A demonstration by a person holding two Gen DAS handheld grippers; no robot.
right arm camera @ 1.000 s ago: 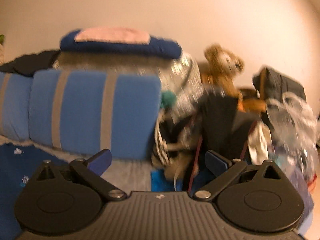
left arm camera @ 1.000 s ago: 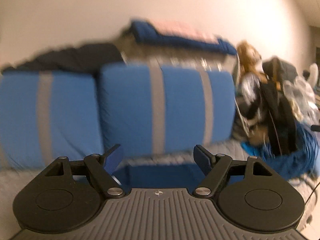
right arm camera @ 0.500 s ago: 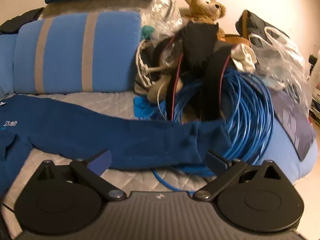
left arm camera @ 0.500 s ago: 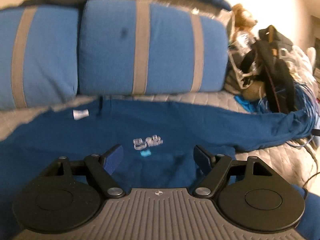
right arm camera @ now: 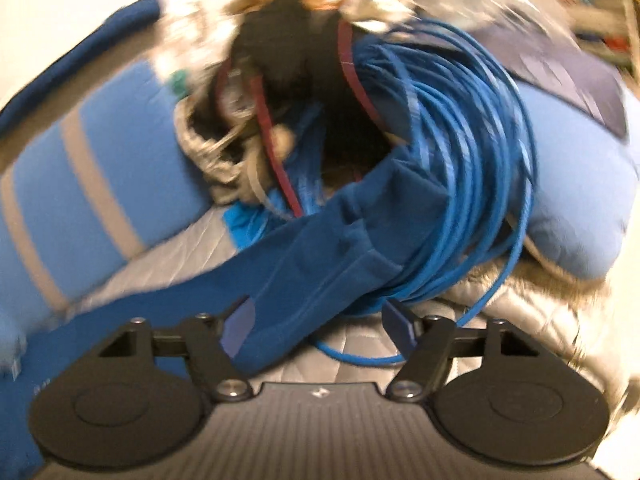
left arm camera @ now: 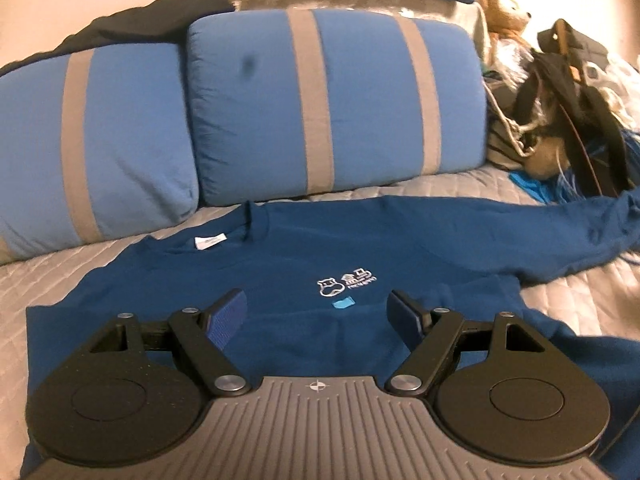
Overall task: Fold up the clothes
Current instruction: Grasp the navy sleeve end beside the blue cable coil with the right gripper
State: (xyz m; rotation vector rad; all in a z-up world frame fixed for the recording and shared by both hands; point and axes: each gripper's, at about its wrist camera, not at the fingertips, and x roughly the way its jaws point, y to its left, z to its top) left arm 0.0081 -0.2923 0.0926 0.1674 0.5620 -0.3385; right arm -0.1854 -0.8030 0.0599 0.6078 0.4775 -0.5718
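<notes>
A dark blue long-sleeved shirt [left arm camera: 360,248] lies front up on the grey quilted bed [left arm camera: 60,276], collar toward the pillows, a small white logo [left arm camera: 346,282] on the chest. Its right sleeve [left arm camera: 520,224] stretches out to the right. My left gripper [left arm camera: 316,316] is open above the chest, holding nothing. In the right wrist view the sleeve end [right arm camera: 360,224] drapes over a coil of blue cable [right arm camera: 480,160]. My right gripper [right arm camera: 320,326] is open close over the sleeve, jaws either side of it, not closed on it.
Two blue pillows with grey stripes [left arm camera: 328,100] stand behind the shirt. A pile of bags, straps and a teddy bear [left arm camera: 504,8] sits at the right. A light blue cushion [right arm camera: 576,200] lies right of the cable coil.
Both grippers have tilted down from the pillows toward the bed. The left one now looks over the shirt's chest; the right one has swung right and closed in on the sleeve end.
</notes>
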